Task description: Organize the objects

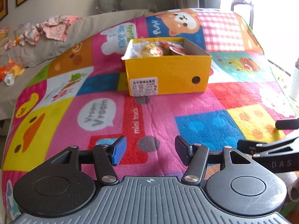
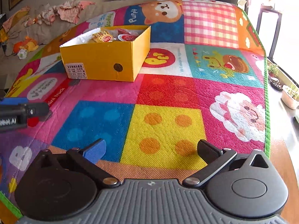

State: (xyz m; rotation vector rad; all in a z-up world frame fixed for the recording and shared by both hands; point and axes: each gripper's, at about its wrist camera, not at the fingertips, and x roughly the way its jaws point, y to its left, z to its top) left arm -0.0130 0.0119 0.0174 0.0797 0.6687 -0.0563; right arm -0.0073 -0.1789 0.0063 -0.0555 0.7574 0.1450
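Observation:
A yellow cardboard box (image 1: 168, 74) sits on a colourful cartoon play mat (image 1: 153, 115); it also shows in the right wrist view (image 2: 104, 61). It holds several snack packets (image 1: 160, 49), seen too in the right wrist view (image 2: 110, 36). My left gripper (image 1: 150, 150) is open and empty above the mat, well short of the box. My right gripper (image 2: 151, 152) is open and empty over the mat's yellow square, to the right of the box. Each gripper shows at the edge of the other's view.
A grey sofa with crumpled clothes (image 1: 50, 29) and a plush toy (image 1: 11, 72) lies beyond the mat's left side. Potted plants (image 2: 289, 93) and wooden floor (image 2: 280, 160) lie past the mat's green right edge.

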